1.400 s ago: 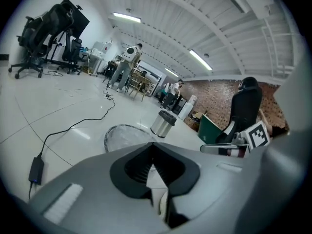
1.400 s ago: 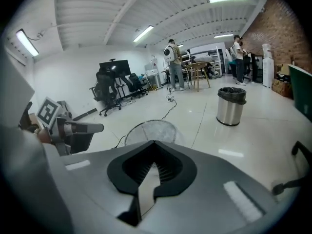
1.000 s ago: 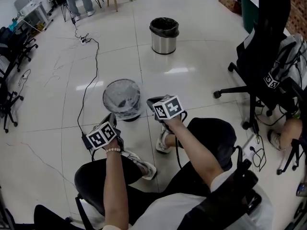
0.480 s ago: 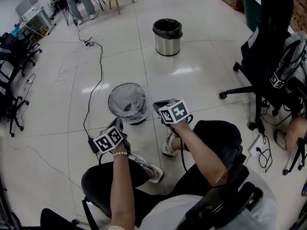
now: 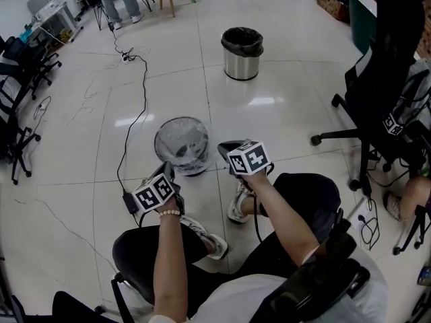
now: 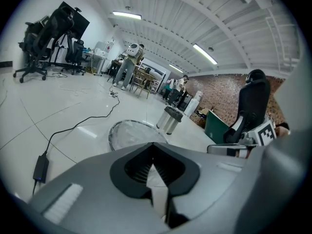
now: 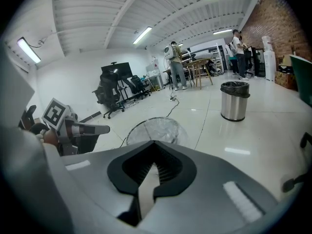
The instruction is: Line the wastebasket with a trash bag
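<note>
Wastebasket (image 5: 176, 159) location: on the white floor directly ahead of your knees, upright, between the tips of your two claws. It is a round mesh bin, and thin clear plastic appears to line its inside.

1. Far left: a black cable (image 5: 131, 123) runs across the floor tiles and passes to the left of the wastebasket.
2. Left gripper (image 5: 168, 171): you hold it low, tilted down toward the near left rim of the wastebasket, close to it but apart. Its own view shows the jaws together with nothing between them.
3. Right gripper (image 5: 223, 148): it sits just beside the right rim, also tilted down. Its jaws are likewise together and empty.
4. Beyond the wastebasket: a steel bin (image 5: 242, 54) with a black liner stands well apart.
5. Far right: a black office chair (image 5: 377, 99).
</note>
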`<act>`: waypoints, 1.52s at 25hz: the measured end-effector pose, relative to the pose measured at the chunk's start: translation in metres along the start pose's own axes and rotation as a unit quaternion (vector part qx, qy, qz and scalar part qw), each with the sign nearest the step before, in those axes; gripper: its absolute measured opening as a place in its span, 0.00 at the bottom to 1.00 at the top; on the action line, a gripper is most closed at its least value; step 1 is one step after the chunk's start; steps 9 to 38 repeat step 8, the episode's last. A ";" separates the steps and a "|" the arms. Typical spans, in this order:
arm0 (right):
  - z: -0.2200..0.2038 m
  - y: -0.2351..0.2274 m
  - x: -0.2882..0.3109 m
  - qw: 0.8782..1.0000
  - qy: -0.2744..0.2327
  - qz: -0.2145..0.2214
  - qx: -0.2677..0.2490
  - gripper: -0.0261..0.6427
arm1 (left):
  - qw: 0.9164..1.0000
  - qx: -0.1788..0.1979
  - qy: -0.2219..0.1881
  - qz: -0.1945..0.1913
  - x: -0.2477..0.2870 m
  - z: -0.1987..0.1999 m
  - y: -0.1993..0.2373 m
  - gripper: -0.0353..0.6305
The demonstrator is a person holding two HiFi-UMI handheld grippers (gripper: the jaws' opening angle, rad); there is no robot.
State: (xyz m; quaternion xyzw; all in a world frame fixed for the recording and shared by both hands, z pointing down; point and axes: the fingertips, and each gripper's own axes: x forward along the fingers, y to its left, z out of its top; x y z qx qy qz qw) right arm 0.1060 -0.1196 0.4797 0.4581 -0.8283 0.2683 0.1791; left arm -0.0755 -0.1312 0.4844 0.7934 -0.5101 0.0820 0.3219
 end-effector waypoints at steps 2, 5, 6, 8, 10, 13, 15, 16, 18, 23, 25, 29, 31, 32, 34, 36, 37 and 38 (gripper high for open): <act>0.003 0.000 0.002 1.000 -0.002 0.001 -0.001 0.04 | 1.000 -0.001 -0.001 0.001 0.003 0.002 0.003 0.07; 0.008 -0.001 0.006 1.000 -0.005 0.001 -0.001 0.04 | 1.000 -0.003 0.000 -0.001 0.009 0.004 0.005 0.07; 0.009 -0.001 0.007 1.000 -0.006 0.001 -0.001 0.04 | 1.000 -0.003 0.001 -0.001 0.011 0.005 0.006 0.07; 0.011 0.001 0.010 1.000 -0.007 0.002 -0.002 0.04 | 1.000 -0.003 0.002 -0.002 0.012 0.006 0.009 0.07; 0.011 0.001 0.010 1.000 -0.007 0.002 -0.002 0.04 | 1.000 -0.003 0.002 -0.002 0.012 0.006 0.009 0.07; 0.011 0.001 0.010 1.000 -0.007 0.002 -0.002 0.04 | 1.000 -0.003 0.002 -0.002 0.012 0.006 0.009 0.07; 0.011 0.001 0.010 1.000 -0.007 0.002 -0.002 0.04 | 1.000 -0.003 0.002 -0.002 0.012 0.006 0.009 0.07; 0.011 0.001 0.010 1.000 -0.007 0.002 -0.002 0.04 | 1.000 -0.003 0.002 -0.002 0.012 0.006 0.009 0.07; 0.011 0.001 0.010 1.000 -0.007 0.002 -0.002 0.04 | 1.000 -0.003 0.002 -0.002 0.012 0.006 0.009 0.07; 0.011 0.001 0.010 1.000 -0.007 0.002 -0.002 0.04 | 1.000 -0.003 0.002 -0.002 0.012 0.006 0.009 0.07; 0.011 0.001 0.010 1.000 -0.007 0.002 -0.002 0.04 | 1.000 -0.003 0.002 -0.002 0.012 0.006 0.009 0.07; 0.011 0.001 0.010 1.000 -0.007 0.002 -0.002 0.04 | 1.000 -0.003 0.002 -0.002 0.012 0.006 0.009 0.07; 0.011 0.001 0.010 1.000 -0.007 0.002 -0.002 0.04 | 1.000 -0.003 0.002 -0.002 0.012 0.006 0.009 0.07; 0.011 0.001 0.010 1.000 -0.007 0.002 -0.002 0.04 | 1.000 -0.003 0.002 -0.002 0.012 0.006 0.009 0.07; 0.011 0.001 0.010 1.000 -0.007 0.002 -0.002 0.04 | 1.000 -0.003 0.002 -0.002 0.012 0.006 0.009 0.07; 0.011 0.001 0.010 1.000 -0.007 0.002 -0.002 0.04 | 1.000 -0.003 0.002 -0.002 0.012 0.006 0.009 0.07; 0.011 0.001 0.010 1.000 -0.007 0.002 -0.002 0.04 | 1.000 -0.003 0.002 -0.002 0.012 0.006 0.009 0.07; 0.011 0.001 0.010 1.000 -0.007 0.002 -0.002 0.04 | 1.000 -0.003 0.002 -0.002 0.012 0.006 0.009 0.07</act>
